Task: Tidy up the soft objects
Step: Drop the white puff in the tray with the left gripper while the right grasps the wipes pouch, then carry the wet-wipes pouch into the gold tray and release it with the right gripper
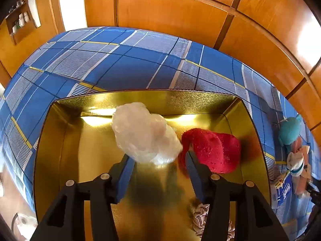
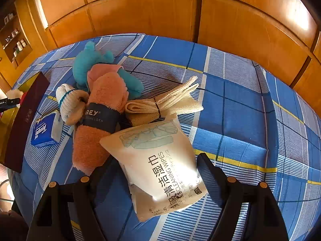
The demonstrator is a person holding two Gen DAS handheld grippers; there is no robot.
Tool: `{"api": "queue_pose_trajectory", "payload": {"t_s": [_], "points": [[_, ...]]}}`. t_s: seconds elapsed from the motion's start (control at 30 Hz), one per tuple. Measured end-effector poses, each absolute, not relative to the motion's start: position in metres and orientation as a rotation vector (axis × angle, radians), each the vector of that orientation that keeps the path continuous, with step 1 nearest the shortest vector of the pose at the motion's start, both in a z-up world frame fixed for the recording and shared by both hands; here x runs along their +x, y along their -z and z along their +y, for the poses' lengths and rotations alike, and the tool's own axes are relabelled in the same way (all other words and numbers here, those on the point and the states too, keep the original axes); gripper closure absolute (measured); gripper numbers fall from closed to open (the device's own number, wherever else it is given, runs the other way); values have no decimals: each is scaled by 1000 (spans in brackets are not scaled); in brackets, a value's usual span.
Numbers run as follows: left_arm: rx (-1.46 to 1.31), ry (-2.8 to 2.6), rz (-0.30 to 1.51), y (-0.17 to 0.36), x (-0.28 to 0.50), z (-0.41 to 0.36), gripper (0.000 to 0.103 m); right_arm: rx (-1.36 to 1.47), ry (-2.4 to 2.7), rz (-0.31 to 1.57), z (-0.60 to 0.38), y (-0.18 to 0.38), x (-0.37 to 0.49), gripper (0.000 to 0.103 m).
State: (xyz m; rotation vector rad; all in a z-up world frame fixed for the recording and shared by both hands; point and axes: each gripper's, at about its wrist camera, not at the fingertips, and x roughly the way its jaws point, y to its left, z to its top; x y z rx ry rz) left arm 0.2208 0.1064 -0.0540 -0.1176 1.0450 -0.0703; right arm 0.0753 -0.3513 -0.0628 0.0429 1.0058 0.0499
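Observation:
In the left wrist view my left gripper (image 1: 158, 158) hangs open over a gold box (image 1: 52, 140). A crumpled white plastic bag (image 1: 144, 134) lies in the box just past the fingertips, free of the pads. A red fuzzy cloth (image 1: 216, 150) lies beside it, and grey satin fabric (image 1: 200, 217) shows under the right finger. In the right wrist view my right gripper (image 2: 155, 162) holds a cream pack of cleaning wipes (image 2: 160, 170), one finger against each side, on the blue checked bedspread (image 2: 240, 110).
Behind the wipes lie a pink washcloth roll (image 2: 100, 120), a teal plush toy (image 2: 90, 60), a white sock bundle (image 2: 68, 102), a tied beige cloth (image 2: 160, 104) and a blue tissue pack (image 2: 44, 132). A dark box wall (image 2: 24, 120) stands at the left. Wooden wardrobe doors (image 2: 160, 16) rise behind the bed.

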Motion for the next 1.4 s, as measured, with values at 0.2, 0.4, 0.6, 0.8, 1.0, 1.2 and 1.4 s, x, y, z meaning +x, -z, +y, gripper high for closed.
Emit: {"api": "queue_pose_trajectory", "payload": {"t_s": [0.2,0.4,0.6,0.8,1.0,1.2,1.4], "points": [[-127,36,963,33,198,115,38,58,-55,1004,-353,62,74,22],[-154,99,918,15,162,114,33,115,-128,1020,-360,59,75,20],[-176,170,916,10,134,100,32,35,-188,1095,-360,55,84,20],[-169,222,934,14,115,83,32,-66,-184,1140,-348,62,91,20],[-185,261,951,17,102,76,32,-57,-172,1137,-348,62,87,22],[-192,287,965,19,95,70,32,-62,-227,1137,-336,52,75,22],[-185,307,959,17,87,67,32,-45,-160,1154,-340,61,84,22]]}}
